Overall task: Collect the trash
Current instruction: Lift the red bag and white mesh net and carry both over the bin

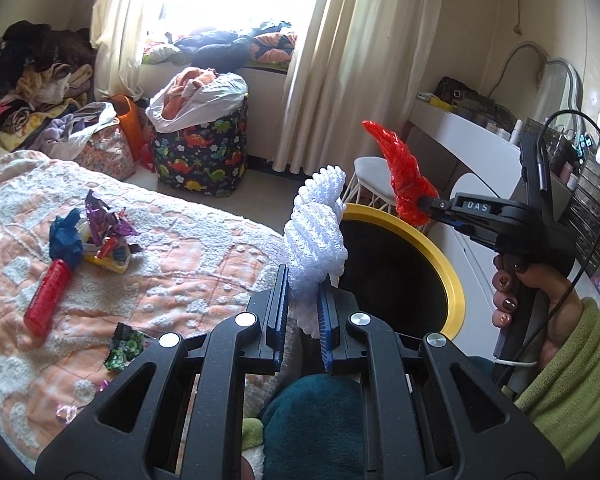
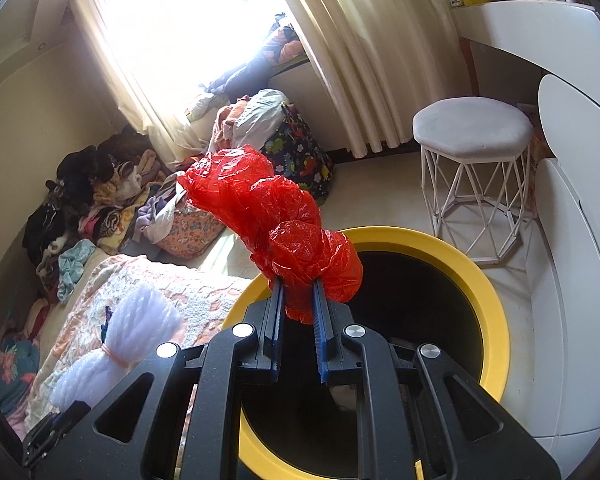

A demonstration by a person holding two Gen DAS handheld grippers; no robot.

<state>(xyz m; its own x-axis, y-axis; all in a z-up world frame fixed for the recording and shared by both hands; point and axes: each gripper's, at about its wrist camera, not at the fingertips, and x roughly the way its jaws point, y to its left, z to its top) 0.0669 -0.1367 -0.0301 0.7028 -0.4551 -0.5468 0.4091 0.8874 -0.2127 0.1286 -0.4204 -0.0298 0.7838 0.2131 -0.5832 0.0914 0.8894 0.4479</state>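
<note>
A: Item one. Our left gripper [image 1: 303, 312] has its jaws pinched tight on a white foam net sleeve [image 1: 316, 236], gripped at its lower end so the bulk stands up clear of the fingers. It hangs just short of the yellow-rimmed bin [image 1: 452, 280].

B: Item two. Our right gripper [image 2: 297, 312] has its jaws nipped on a crumpled red plastic bag [image 2: 275, 216], held by its lower fold. It sits over the near edge of the bin's rim, so we judge that both pieces are brought here for dropping into the dark opening.

A: Item three, trash not yet collected, on the bed cover [image 1: 179, 248]: a red tube [image 1: 45, 300], a blue crumpled scrap [image 1: 65, 236], purple foil wrappers [image 1: 103, 220] on a yellow tray [image 1: 107, 262], and a green wrapper [image 1: 125, 348] near our left fingers.

B: Item four, surroundings: a white wire-legged stool [image 2: 472, 132] beyond the bin, a white vanity [image 2: 540, 32] to the right, and a dinosaur-print hamper [image 1: 201, 152] under the curtains [image 1: 360, 60].

A: Obstructions?

B: The bin mouth looks open. Something pale lies at the bottom, though it is too dark to tell what. The bed edge crowds the rim on the left, so the foam needs carrying further over before release.
</note>
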